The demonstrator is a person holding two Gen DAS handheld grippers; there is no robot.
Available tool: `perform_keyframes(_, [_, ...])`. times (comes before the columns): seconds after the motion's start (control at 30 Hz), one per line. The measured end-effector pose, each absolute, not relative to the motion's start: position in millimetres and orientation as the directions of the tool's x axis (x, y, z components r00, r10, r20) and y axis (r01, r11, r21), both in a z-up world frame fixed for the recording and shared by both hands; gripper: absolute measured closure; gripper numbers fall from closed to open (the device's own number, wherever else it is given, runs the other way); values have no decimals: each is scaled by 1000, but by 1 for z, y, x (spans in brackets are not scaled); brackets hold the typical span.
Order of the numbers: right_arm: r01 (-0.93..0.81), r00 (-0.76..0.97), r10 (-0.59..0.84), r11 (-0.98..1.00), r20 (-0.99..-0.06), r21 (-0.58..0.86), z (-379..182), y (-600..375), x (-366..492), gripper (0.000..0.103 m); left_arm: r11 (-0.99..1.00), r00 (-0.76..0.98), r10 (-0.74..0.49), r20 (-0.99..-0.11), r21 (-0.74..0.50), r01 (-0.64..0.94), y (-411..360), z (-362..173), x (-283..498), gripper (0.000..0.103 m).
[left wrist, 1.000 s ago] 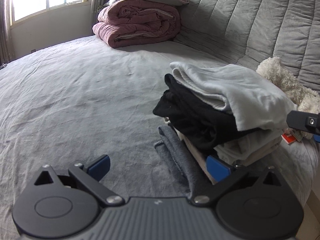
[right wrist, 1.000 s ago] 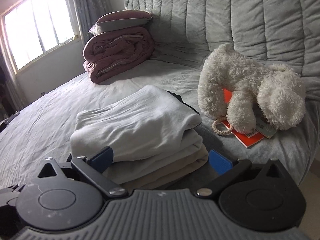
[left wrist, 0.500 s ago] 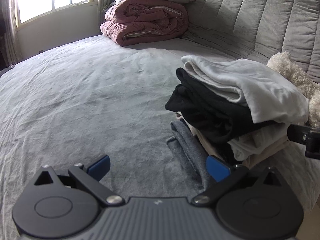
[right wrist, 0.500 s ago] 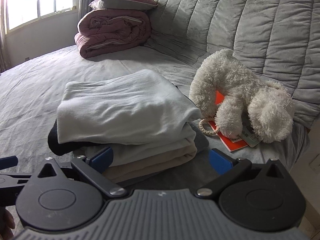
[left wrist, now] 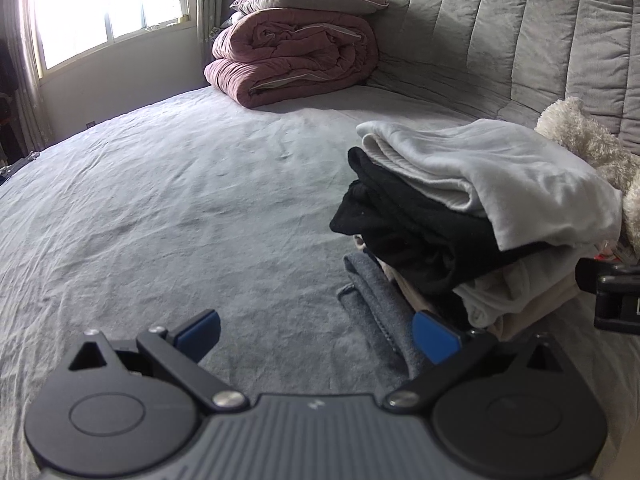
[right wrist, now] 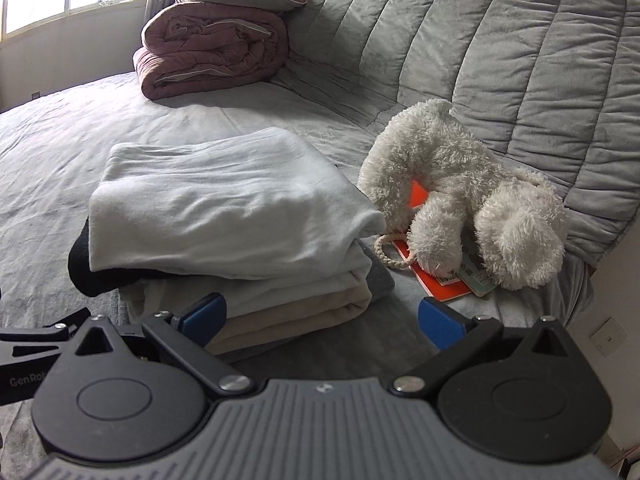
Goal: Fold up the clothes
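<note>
The left hand-held gripper (left wrist: 318,332) hovers released over the wrinkled grey bedsheet (left wrist: 160,208), its right blue pad beside the stack's lowest grey layer. The right hand-held gripper (right wrist: 322,320) gapes empty too, its left pad against the near folded edges. The stack of folded clothes (right wrist: 232,220), pale grey top over black and beige, runs lengthwise away toward the headboard. Just right lies a fluffy white plush toy (right wrist: 468,196); far off, a rolled maroon quilt (right wrist: 212,48)

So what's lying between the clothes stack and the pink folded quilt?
Nothing: only bare grey bedsheet separates the clothes stack from the pink quilt, clearest in the left wrist view.
</note>
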State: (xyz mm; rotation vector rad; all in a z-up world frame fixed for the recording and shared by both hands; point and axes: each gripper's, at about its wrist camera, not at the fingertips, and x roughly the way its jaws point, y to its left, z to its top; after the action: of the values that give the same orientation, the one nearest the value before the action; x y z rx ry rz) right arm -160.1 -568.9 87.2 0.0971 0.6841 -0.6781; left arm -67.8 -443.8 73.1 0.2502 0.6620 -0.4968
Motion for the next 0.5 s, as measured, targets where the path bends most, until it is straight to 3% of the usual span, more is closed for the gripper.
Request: perform_keyframes(0.5, [607,565,-562,779,-604,-157,85,-567,-157,0,851,677,-352,-646,81,519,-451,69,-71,1])
